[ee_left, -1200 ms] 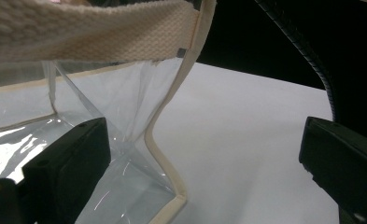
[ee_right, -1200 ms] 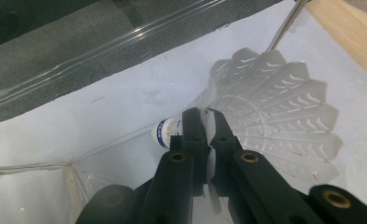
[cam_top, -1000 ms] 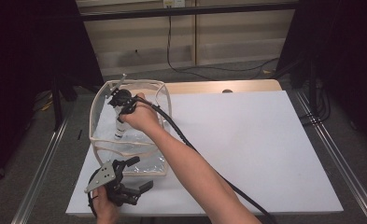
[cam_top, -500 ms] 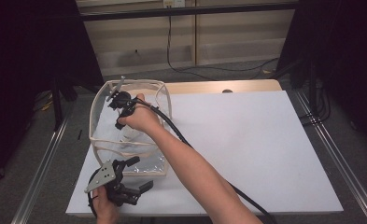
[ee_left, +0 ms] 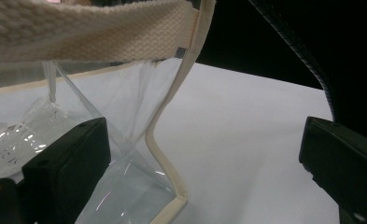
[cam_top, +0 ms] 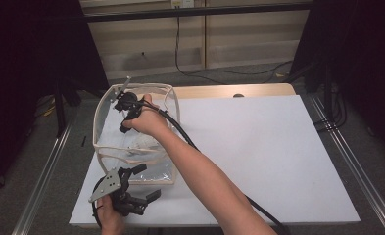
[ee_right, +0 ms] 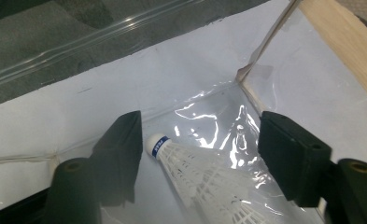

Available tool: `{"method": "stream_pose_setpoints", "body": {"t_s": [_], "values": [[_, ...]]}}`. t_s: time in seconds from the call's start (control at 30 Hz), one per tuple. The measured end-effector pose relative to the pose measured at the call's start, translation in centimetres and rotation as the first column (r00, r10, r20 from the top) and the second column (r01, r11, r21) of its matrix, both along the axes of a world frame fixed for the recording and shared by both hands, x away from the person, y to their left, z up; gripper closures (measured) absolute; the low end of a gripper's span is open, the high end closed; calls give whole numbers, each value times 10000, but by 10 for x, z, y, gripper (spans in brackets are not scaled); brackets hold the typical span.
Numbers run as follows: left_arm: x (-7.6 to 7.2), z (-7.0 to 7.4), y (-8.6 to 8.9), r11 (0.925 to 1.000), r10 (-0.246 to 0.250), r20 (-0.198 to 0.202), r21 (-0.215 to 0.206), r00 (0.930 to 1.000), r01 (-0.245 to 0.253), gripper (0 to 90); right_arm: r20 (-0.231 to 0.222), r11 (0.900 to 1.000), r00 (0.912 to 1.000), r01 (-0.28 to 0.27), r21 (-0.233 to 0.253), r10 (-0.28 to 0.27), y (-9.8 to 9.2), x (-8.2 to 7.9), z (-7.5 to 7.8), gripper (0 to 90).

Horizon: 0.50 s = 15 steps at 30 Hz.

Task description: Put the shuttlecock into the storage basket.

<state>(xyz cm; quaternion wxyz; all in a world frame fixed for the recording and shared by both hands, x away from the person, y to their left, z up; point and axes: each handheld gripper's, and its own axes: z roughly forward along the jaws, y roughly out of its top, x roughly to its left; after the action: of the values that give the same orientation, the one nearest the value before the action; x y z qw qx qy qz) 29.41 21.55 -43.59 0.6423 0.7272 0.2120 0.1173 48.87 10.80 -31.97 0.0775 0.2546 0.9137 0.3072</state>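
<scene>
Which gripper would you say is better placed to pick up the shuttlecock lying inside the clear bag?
Probably the right. The right gripper is inside the clear bag, jaws open on either side of the shuttlecock. The left gripper sits outside, at the bag's near corner.

Glossy clear plastic bag (cam_top: 131,147) with woven cloth trim, white feathered shuttlecock (ee_right: 204,177), matt black jaws

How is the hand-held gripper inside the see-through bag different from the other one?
The right hand-held gripper reaches down inside the clear bag, jaws wide over a white shuttlecock. The left hand-held gripper stays outside, by the bag's near corner, low on the white table. Both are black, open and hold nothing.
</scene>
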Motion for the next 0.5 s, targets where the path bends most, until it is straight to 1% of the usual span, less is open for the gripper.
{"method": "stream_pose_setpoints", "body": {"t_s": [0.13, 0.27, 0.43, 0.5], "values": [[0, 0, 0, 10000, 5, 1, -1, 10000, -5, 23, 108, 10000, 9999, -60, -9, 60, -1, 0, 5, 255], [0, 0, 0, 10000, 6, -7, 6, 10000, -6, 23, 313, 9999, 9995, -94, 121, 90, -2, 0, 13, 230], [0, 0, 0, 10000, -5, -1, 1, 10000, 5, 23, 260, 9997, 9997, -38, 226, 32, -4, 1, 21, 209], [0, 0, 0, 10000, -8, -7, -15, 10000, 8, 23, 156, 9996, 9999, -14, 293, 10, -6, 1, 24, 206]]}}
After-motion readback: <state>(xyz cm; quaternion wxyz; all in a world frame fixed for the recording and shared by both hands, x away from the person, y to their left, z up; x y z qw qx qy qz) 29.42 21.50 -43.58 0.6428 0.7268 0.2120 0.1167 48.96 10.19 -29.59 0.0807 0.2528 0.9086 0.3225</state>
